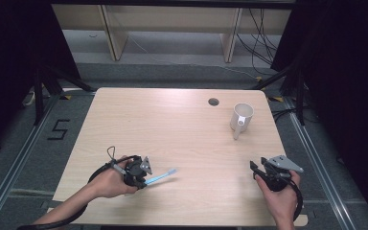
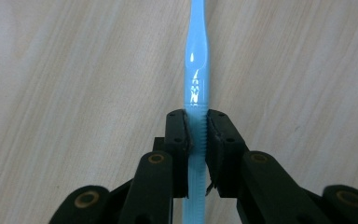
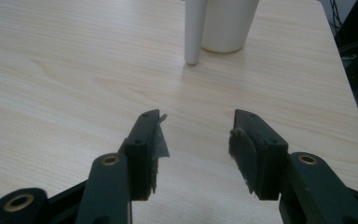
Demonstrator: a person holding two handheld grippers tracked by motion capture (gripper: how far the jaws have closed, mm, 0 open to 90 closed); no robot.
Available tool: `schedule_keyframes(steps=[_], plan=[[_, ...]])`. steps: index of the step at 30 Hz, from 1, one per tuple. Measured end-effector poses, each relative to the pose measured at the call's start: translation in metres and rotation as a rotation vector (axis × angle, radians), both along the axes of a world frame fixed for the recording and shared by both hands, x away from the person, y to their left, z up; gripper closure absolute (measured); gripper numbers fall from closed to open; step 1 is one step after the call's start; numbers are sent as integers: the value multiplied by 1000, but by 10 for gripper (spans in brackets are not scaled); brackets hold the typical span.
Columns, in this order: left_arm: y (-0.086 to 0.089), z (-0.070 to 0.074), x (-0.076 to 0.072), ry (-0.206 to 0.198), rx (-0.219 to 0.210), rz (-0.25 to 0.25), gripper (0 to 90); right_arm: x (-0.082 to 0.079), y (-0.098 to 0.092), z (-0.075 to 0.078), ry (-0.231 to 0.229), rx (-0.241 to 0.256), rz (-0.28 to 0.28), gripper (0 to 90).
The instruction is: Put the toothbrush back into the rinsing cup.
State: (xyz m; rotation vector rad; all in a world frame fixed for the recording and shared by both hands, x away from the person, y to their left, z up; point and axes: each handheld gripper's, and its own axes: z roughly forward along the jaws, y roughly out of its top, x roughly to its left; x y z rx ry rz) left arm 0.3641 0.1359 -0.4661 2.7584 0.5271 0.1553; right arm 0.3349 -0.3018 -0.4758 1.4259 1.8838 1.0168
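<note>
Toothbrush: light blue toothbrush (image 2: 196,88) clamped between the left gripper's jaws, its handle running straight out ahead of them over the pale wood; in the high view it points toward the middle of the surface (image 1: 163,176).
Left gripper: left gripper (image 2: 196,133) clenched on the toothbrush, held by the left hand (image 1: 109,181) near the front left part of the surface.
Right gripper: right gripper (image 3: 196,140) released, jaws spread wide with nothing between them, held by the right hand (image 1: 279,194) at the front right.
Mug: white mug (image 1: 241,118) upright at the far right, handle turned toward the person, well apart from both grippers.
Surface: light wooden surface (image 1: 172,124) with a small round hole (image 1: 213,101) near the far edge, just left of the mug.
</note>
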Motion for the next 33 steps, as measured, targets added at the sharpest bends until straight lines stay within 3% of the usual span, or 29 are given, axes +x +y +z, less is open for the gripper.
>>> schedule_keyframes(steps=[2,3,4,7,9,10,12,13,14,15,16,18,19,21,22,23,28,29,30,31,33], plan=[[1,4,1,-21,-31,6,787,1,-3,0,-28,-37,20,530],[1,5,0,-29,-45,11,787,1,-2,0,-26,-37,22,531],[1,7,0,-39,-65,23,787,0,1,0,-4,-3,6,530],[2,12,0,-71,-98,41,787,1,0,1,-23,-37,29,530],[3,16,1,-86,-122,53,787,0,5,1,3,-1,17,531],[4,17,1,-92,-134,63,787,2,3,1,-30,-33,36,530],[5,19,2,-103,-146,62,787,0,8,2,-1,1,23,530],[5,18,1,-112,-165,74,787,2,6,1,-29,-28,44,531],[5,19,1,-108,-163,70,787,2,7,2,-27,-29,48,530],[6,20,1,-107,-160,61,787,0,11,2,-7,3,34,531],[6,20,1,-109,-174,67,787,2,9,2,-32,-28,52,531],[6,20,1,-119,-182,67,787,2,10,3,-26,-25,57,530],[6,21,1,-120,-190,67,787,1,13,3,-12,1,54,530],[8,23,2,-135,-226,80,787,2,14,3,-34,-9,72,530],[8,24,2,-143,-232,85,787,0,18,3,-9,22,58,531],[8,24,2,-146,-246,88,787,1,17,3,-24,0,79,531],[7,26,2,-166,-292,103,787,0,26,4,-21,31,93,534],[7,27,2,-178,-308,108,787,1,25,5,-40,12,103,534],[6,27,3,-176,-317,111,787,-1,30,6,-8,56,80,534],[6,28,3,-184,-329,118,787,1,28,6,-37,22,116,536],[5,29,3,-190,-351,128,787,1,32,7,-46,48,112,536]])
